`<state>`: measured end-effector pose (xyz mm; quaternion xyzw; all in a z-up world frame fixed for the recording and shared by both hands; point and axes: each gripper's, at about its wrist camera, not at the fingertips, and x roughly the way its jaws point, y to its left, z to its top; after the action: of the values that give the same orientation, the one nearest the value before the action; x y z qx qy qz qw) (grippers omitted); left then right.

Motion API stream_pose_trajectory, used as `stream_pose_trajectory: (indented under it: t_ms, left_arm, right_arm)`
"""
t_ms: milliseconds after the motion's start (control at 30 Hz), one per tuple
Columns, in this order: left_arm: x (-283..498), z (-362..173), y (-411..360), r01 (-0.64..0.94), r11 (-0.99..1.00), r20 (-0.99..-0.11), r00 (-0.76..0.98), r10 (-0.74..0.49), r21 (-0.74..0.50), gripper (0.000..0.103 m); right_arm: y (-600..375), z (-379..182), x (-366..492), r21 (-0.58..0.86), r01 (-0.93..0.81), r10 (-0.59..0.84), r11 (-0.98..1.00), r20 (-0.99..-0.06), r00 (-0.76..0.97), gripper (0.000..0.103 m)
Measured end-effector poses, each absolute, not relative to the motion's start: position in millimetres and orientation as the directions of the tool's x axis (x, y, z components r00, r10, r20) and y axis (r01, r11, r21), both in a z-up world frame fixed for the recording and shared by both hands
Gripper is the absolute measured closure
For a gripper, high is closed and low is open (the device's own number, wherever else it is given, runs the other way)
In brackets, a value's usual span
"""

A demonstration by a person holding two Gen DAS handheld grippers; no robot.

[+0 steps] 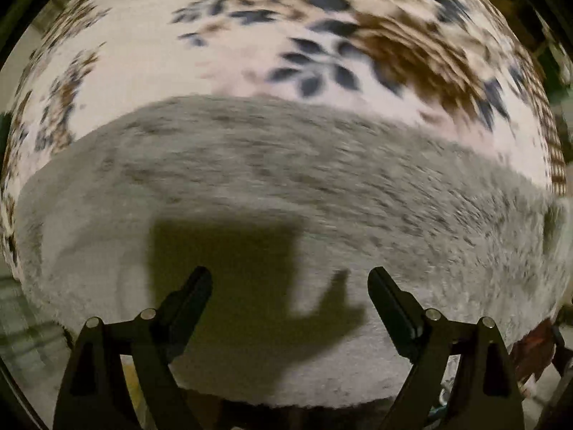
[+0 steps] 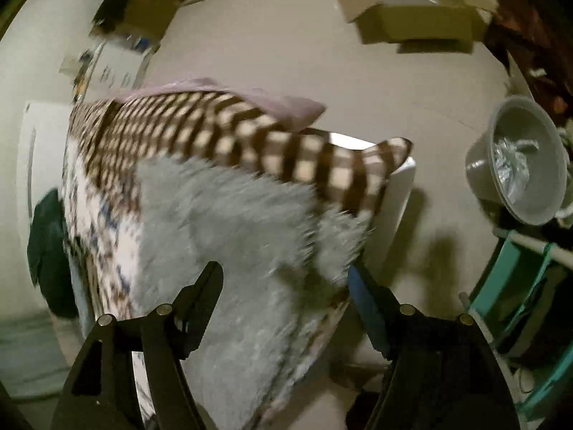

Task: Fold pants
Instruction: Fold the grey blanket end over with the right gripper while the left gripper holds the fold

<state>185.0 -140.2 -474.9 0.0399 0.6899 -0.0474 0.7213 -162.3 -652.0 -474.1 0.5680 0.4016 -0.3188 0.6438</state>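
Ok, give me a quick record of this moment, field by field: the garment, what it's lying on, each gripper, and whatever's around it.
garment: grey fluffy pants, spread flat
surface: floral blanket with a brown checked border
left gripper: open, pointing down over the pants, holding nothing
right gripper: open, nothing between its fingers, near the pants' edge
surroundings: cardboard box and grey bowl on the floor
image quality: both views motion-blurred
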Motion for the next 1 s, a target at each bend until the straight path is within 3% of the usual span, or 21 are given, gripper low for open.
stream_pose_trajectory:
  t_ms: [100, 133, 167, 200, 300, 433, 533, 600, 667, 700, 767, 833, 1000]
  left_arm:
    - [185, -480, -166, 0.180, 0.983, -0.999, 0.048, 0.007, 0.016, 0.014]
    - [185, -479, -178, 0.195, 0.981, -0.999, 0.051, 0.008, 0.017, 0.014]
    - [186, -479, -186, 0.209, 0.978, -0.999, 0.052, 0.008, 0.019, 0.014]
    - [186, -479, -192, 0.222, 0.975, -0.999, 0.053, 0.005, 0.017, 0.014]
    - [188, -475, -215, 0.274, 0.961, -0.997, 0.073, 0.007, 0.027, 0.014]
    - [194, -473, -240, 0.318, 0.948, -0.995, 0.098, -0.005, 0.026, 0.014]
    - [213, -476, -265, 0.315, 0.948, -0.994, 0.110, 0.001, 0.036, 0.014]
    - [226, -474, -270, 0.286, 0.958, -0.995, 0.097, -0.011, 0.018, 0.014]
    - [237, -468, -276, 0.290, 0.957, -0.994, 0.104, -0.030, 0.001, 0.014]
    - [253, -467, -269, 0.301, 0.954, -0.993, 0.111, -0.028, 0.007, 0.014]
    - [264, -468, -275, 0.316, 0.949, -0.993, 0.116, -0.021, 0.017, 0.014]
    - [274, -477, -277, 0.292, 0.956, -0.996, 0.083, -0.042, -0.016, 0.014]
    - [258, -468, -270, 0.276, 0.957, -0.991, 0.074, -0.113, -0.089, 0.014]
  right_arm:
    - [-656, -497, -159, 0.494, 0.860, 0.058, 0.125, -0.869, 0.491, 0.038]
    - [-656, -504, -153, 0.515, 0.847, 0.064, 0.129, -0.857, 0.511, 0.056]
    - [-655, -510, -146, 0.524, 0.840, 0.064, 0.145, -0.852, 0.520, 0.086]
    - [-654, -515, -139, 0.517, 0.841, 0.064, 0.159, -0.855, 0.514, 0.097]
    - [-649, -512, -135, 0.421, 0.891, -0.002, 0.170, -0.904, 0.428, 0.098]
    - [-653, -484, -153, 0.409, 0.902, -0.062, 0.140, -0.905, 0.420, 0.098]
    - [-660, -488, -157, 0.398, 0.907, -0.010, 0.139, -0.915, 0.403, 0.098]
    - [-664, -498, -155, 0.411, 0.900, 0.050, 0.145, -0.912, 0.408, 0.093]
    - [-665, -507, -156, 0.416, 0.896, 0.113, 0.154, -0.908, 0.403, 0.071]
    - [-664, -507, -160, 0.439, 0.885, 0.110, 0.156, -0.898, 0.426, 0.050]
    - [-661, -512, -168, 0.470, 0.867, 0.094, 0.164, -0.882, 0.461, 0.028]
    - [-657, -525, -170, 0.511, 0.839, 0.093, 0.190, -0.860, 0.502, 0.021]
    - [-644, -562, -166, 0.710, 0.680, 0.123, 0.186, -0.703, 0.701, 0.018]
